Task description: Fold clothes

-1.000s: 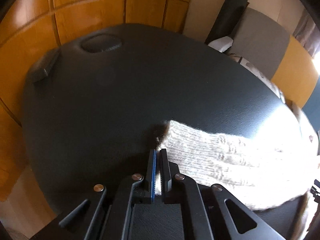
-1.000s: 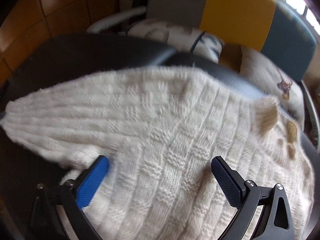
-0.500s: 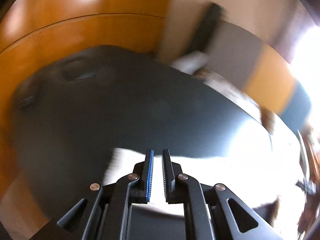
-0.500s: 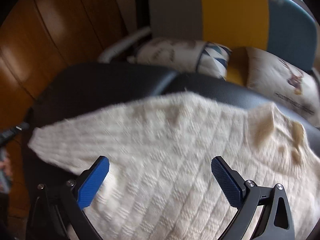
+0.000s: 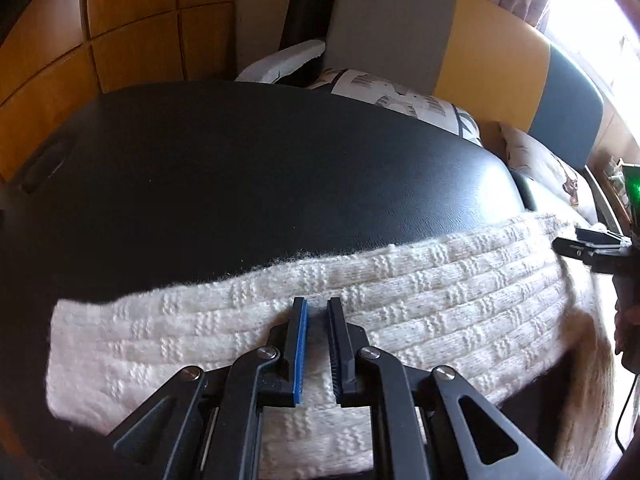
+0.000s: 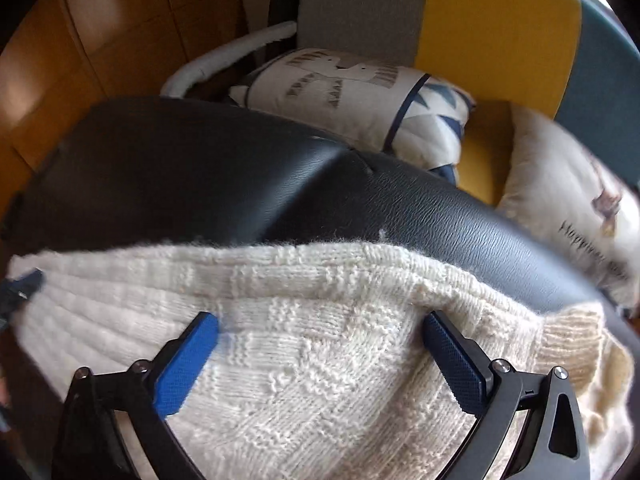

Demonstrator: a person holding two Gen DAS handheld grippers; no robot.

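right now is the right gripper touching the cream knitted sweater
Cannot tell. In the right wrist view the right gripper stands wide open over the cream knitted sweater; no contact or gap shows.

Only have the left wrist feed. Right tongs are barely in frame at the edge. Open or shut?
Observer: Open wide. The right tongs are over the sweater; knit shows across the whole gap and nothing is pinched.
Operator: Which part of the sweater is under them?
Observer: Patterned cream knit. A tan ribbed band lies just to their right; I can't tell whether it is collar or cuff.
Operator: Anything odd on the surface ahead?
Observer: The black pad has a crease running across it beyond the sweater's far edge.
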